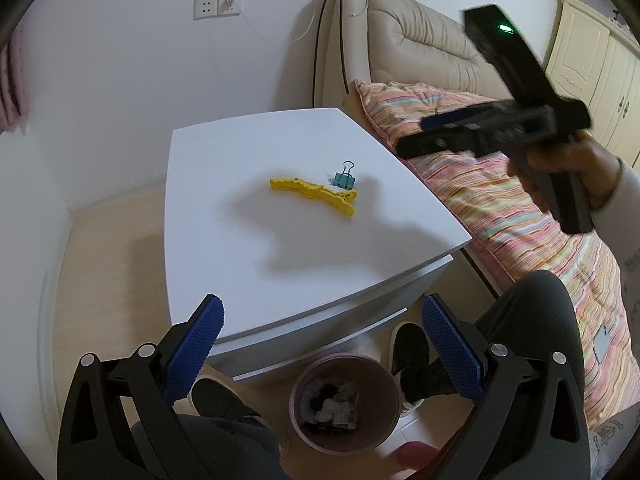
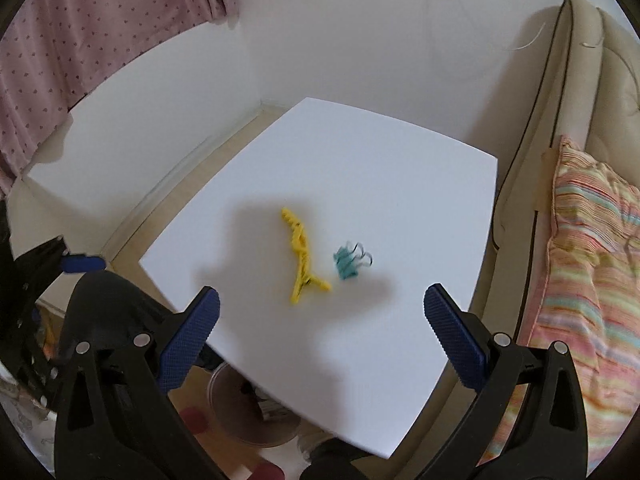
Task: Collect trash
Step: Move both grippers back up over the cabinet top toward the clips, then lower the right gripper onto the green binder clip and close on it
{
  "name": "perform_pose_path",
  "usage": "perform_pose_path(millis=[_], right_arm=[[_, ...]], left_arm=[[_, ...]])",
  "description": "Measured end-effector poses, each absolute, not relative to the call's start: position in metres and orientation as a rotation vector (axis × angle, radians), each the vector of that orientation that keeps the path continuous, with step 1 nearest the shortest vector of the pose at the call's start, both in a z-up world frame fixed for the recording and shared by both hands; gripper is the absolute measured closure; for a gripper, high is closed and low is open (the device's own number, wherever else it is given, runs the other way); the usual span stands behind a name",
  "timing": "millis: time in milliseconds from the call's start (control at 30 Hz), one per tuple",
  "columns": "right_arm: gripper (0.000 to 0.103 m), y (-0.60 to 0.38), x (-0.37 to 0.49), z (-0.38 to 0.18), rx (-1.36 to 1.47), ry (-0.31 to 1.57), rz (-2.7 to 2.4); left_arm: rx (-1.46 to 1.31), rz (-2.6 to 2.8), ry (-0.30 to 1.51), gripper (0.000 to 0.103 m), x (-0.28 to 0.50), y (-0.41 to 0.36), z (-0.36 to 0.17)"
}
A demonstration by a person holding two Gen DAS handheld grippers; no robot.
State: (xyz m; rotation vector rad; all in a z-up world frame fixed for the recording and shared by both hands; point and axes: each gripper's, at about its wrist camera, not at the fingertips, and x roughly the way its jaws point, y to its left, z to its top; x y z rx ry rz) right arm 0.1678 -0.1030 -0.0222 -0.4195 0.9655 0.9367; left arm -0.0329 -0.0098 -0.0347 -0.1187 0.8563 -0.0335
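A yellow hair clip (image 1: 313, 194) and a teal binder clip (image 1: 343, 177) lie close together on the white bedside table (image 1: 224, 240). Both show in the right wrist view too, the hair clip (image 2: 301, 255) and the binder clip (image 2: 347, 265), blurred. My left gripper (image 1: 322, 328) is open and empty, held above the table's near edge and over a round trash bin (image 1: 345, 400) with crumpled paper inside. My right gripper (image 2: 320, 320) is open and empty above the table's near part. In the left wrist view it is up at the right (image 1: 500, 128) over the bed.
A bed with a striped quilt (image 1: 500, 208) and beige padded headboard (image 1: 420, 36) stands right of the table. The person's legs and slippers (image 1: 408, 352) flank the bin. Pink curtains (image 2: 80, 32) hang at the left. A wall socket (image 1: 218, 6) sits behind.
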Motion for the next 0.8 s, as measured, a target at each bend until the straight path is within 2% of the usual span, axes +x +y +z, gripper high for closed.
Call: perform_pose_path(millis=[200, 267, 500, 667, 800], right_arm=[[0.004, -0.082, 0.197, -0.042, -0.463, 1.016, 0.954], [0.018, -0.078, 0.204, -0.052, -0.471, 1.038, 0.968], [0.043, -0.069, 0.220, -0.080, -0.485, 1.095, 0.988], [0.067, -0.067, 0.227, -0.090, -0.469, 1.116, 1.005], [0.074, -0.066, 0.229, -0.093, -0.464, 1.121, 1.016]], left_arm=[[-0.128, -0.030, 0.866, 0.008, -0.031, -0.005, -0.037], [-0.131, -0.028, 0.871, 0.008, -0.030, -0.004, -0.038], [-0.148, -0.018, 0.890, 0.008, -0.027, 0.003, -0.043], [-0.155, -0.013, 0.904, 0.008, -0.025, 0.004, -0.048], [-0.157, -0.011, 0.911, 0.008, -0.023, 0.005, -0.049]])
